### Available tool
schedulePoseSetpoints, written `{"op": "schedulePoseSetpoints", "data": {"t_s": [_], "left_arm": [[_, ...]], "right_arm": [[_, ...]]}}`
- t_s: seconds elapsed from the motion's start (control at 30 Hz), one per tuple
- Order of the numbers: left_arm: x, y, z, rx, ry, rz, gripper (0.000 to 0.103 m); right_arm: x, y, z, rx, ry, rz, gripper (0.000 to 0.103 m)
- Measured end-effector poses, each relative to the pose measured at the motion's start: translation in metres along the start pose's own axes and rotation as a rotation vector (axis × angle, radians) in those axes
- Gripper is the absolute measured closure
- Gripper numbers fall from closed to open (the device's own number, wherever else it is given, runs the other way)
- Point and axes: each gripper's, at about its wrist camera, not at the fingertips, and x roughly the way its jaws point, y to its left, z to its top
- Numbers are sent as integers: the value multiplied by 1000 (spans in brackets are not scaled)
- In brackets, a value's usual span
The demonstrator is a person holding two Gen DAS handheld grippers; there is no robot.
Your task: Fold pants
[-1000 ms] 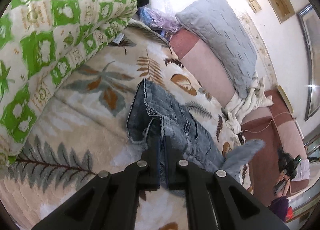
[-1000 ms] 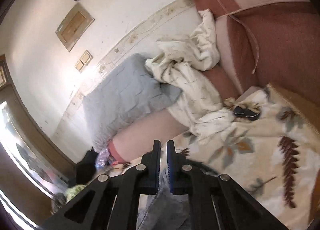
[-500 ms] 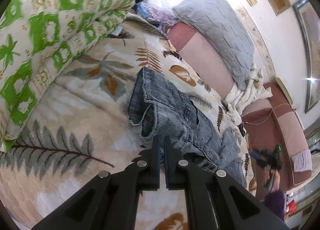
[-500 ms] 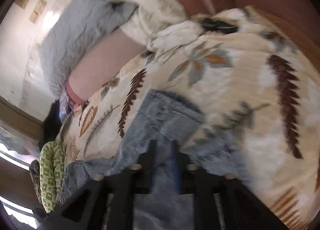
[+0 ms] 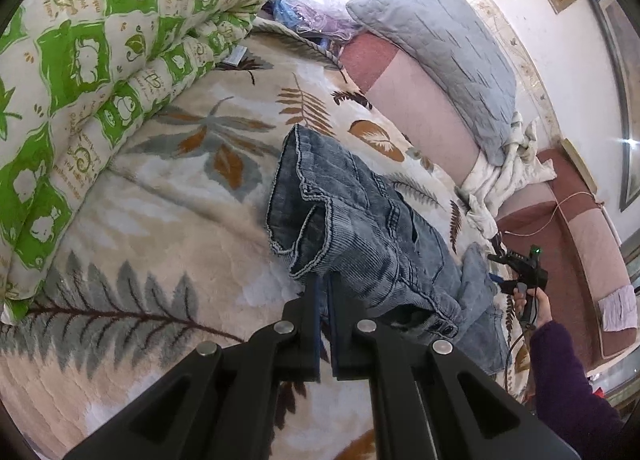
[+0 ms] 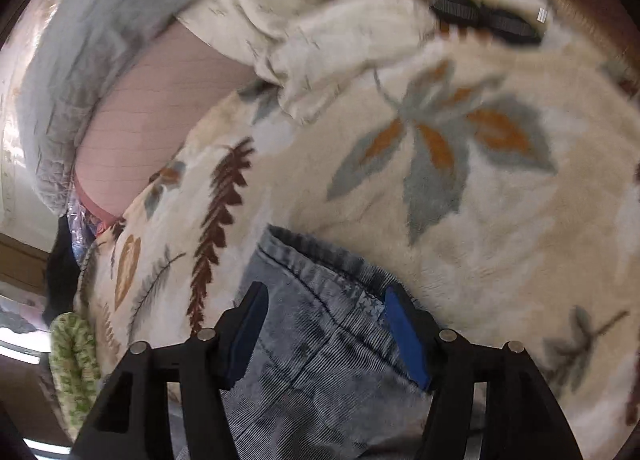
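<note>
Left gripper (image 5: 325, 288) is pinched tight on a hem of the denim pants (image 5: 360, 227), low in the middle of the left wrist view. Right gripper (image 6: 326, 334) stands wide, its jaws having just been opening, with denim lying between the blue pads (image 6: 404, 340) but not pressed by them.

With one end let go, the risk I see is the fold slumping or skewing: any tug from the gripper that holds could drag the top layer off the one beneath, since the plush leaf-print blanket (image 5: 168, 219) gives little grip. The open jaws could also snag the cloth on lifting away.

Faded blue ribbed denim, the pants lie bunched mid-frame on the blanket, a leg opening gaping, edges uneven.
</note>
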Motion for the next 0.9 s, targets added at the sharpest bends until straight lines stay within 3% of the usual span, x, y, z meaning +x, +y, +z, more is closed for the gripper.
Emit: {"op": "schedulePoseSetpoints", "data": {"t_s": [0.07, 0.17, 0.3, 0.37, 0.4, 0.43, 0.47, 0.53, 0.77, 0.9], "left_arm": [[2, -4, 2, 13, -3, 17, 100], [6, -10, 4, 21, -6, 22, 100], [12, -18, 4, 28, -1, 43, 100], [12, -22, 5, 35, -6, 56, 100], [12, -23, 5, 35, -7, 61, 100], [10, -24, 6, 34, -8, 63, 100], [8, -25, 6, 33, -10, 65, 100], [6, -28, 6, 35, -17, 71, 100], [-5, -40, 2, 38, -23, 52, 100], [-12, -41, -4, 45, -26, 37, 100]], "right_arm": [[1, -5, 3, 8, 22, 43, 38], [-1, -9, 5, 6, 108, 199, 38], [0, -3, -1, -60, 208, 245, 38], [-1, 1, -4, -85, 213, 275, 40], [-2, 3, -6, -101, 205, 281, 49], [-2, 6, -7, -121, 195, 271, 69], [-2, 8, -8, -135, 186, 259, 78], [-9, 10, -13, -159, 136, 224, 86], [-60, 25, -44, -204, -30, 256, 90], [-115, 3, -67, -199, -138, 280, 90]]}}
